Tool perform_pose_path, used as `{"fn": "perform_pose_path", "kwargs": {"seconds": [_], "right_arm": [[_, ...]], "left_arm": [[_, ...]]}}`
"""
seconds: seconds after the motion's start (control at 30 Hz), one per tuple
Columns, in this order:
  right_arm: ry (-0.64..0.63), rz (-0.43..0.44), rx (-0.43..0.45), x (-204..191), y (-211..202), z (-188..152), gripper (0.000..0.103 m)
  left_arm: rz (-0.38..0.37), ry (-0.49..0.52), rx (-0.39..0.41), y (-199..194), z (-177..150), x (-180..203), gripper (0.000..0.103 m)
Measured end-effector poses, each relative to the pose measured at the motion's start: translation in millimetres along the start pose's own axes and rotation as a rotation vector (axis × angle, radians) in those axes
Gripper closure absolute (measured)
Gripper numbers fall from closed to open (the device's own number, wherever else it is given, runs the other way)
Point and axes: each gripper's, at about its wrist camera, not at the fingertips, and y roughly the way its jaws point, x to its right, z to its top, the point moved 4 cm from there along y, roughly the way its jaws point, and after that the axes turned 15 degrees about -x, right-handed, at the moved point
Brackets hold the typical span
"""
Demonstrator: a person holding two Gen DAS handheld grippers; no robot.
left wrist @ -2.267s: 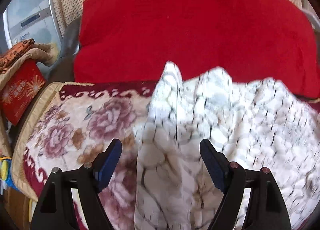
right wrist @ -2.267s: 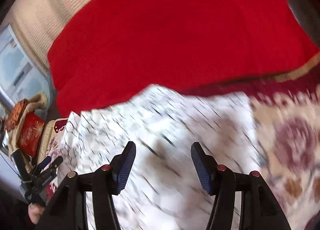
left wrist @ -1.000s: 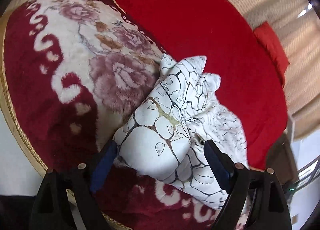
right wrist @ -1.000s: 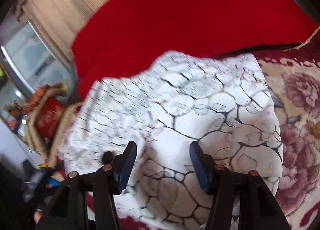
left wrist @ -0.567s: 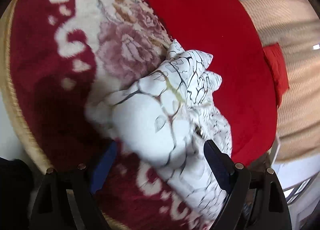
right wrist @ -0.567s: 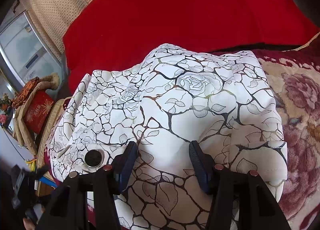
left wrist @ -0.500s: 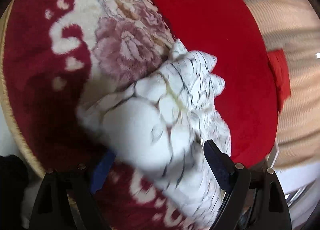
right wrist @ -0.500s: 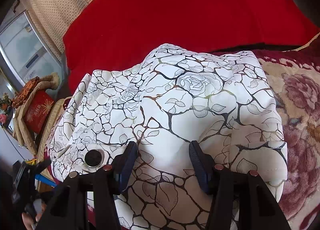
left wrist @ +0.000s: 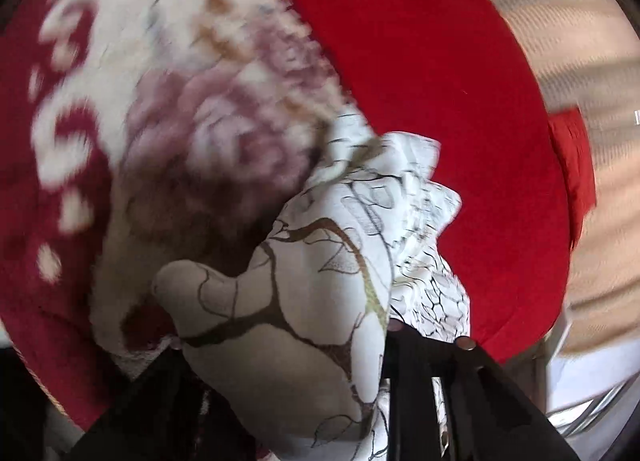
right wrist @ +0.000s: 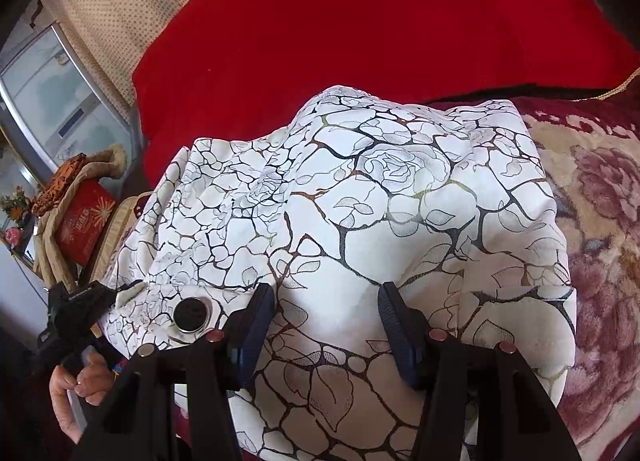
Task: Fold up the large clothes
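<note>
Bunching around the left claw (left wrist: 280, 345), white garment (right wrist: 360, 221); right claw (right wrist: 326, 319) spread wide above it.

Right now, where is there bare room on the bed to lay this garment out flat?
Free: the red blanket beyond the white patterned garment, and the floral blanket to its right. Crowded: the near left edge, where the left tool meets the garment, with a red box behind.

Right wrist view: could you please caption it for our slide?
Open right gripper poised over a white rose-print garment on a floral blanket.
</note>
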Motion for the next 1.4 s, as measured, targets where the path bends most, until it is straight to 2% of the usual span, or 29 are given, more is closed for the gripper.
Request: {"fn": "perform_pose_path", "kwargs": {"seconds": [0.13,0.23,0.3,0.37,0.47,0.53,0.6,0.7,0.77,0.83,0.9,0.97,1.07,1.2,1.27,1.3,1.33,1.37,1.4], "right_arm": [[0.035,0.069,-0.006,9,-8,0,0.050],[0.108,0.182,0.015,26,-23,2,0.052],[0.156,0.241,0.054,40,-38,4,0.052],[0.209,0.291,0.104,58,-55,5,0.050],[0.290,0.379,0.166,89,-77,3,0.050],[0.350,0.433,0.209,110,-90,2,0.050],[0.432,0.498,0.257,139,-103,-2,0.048],[0.538,0.585,0.289,176,-110,-4,0.046],[0.559,0.611,0.269,191,-109,2,0.041],[0.543,0.621,0.209,193,-101,11,0.030],[0.512,0.659,0.156,190,-94,24,0.024],[0.461,0.676,0.093,180,-81,43,0.023],[0.385,0.645,0.024,161,-59,66,0.016],[0.318,0.611,-0.092,138,-20,84,0.015],[0.273,0.530,-0.134,125,-5,85,0.026],[0.243,0.498,-0.142,119,0,84,0.050],[0.210,0.473,-0.154,114,3,84,0.061],[0.194,0.448,-0.157,112,5,83,0.063],[0.188,0.440,-0.152,110,5,82,0.065]], "left_arm": [[0.079,0.202,0.059,-25,-10,58,0.084],[0.131,0.407,0.102,-41,-33,120,0.085],[0.166,0.577,0.123,-42,-62,169,0.086],[0.192,0.736,0.124,-35,-98,212,0.088],[0.252,1.000,0.092,-2,-172,263,0.088],[0.280,1.147,0.031,34,-223,277,0.088],[0.326,1.270,-0.067,81,-273,272,0.089],[0.364,1.298,-0.190,127,-306,244,0.089],[0.374,1.325,-0.170,133,-308,234,0.089],[0.368,1.349,-0.141,128,-307,231,0.089],[0.348,1.334,-0.160,124,-300,233,0.089],[0.341,1.335,-0.166,124,-296,233,0.089],[0.336,1.358,-0.168,122,-297,230,0.089],[0.296,1.374,-0.196,132,-291,235,0.087],[0.300,1.387,-0.213,127,-283,239,0.082],[0.306,1.400,-0.219,120,-281,239,0.074],[0.299,1.417,-0.235,111,-279,239,0.072],[0.285,1.432,-0.252,99,-278,238,0.068],[0.264,1.446,-0.270,81,-276,235,0.057]]}}
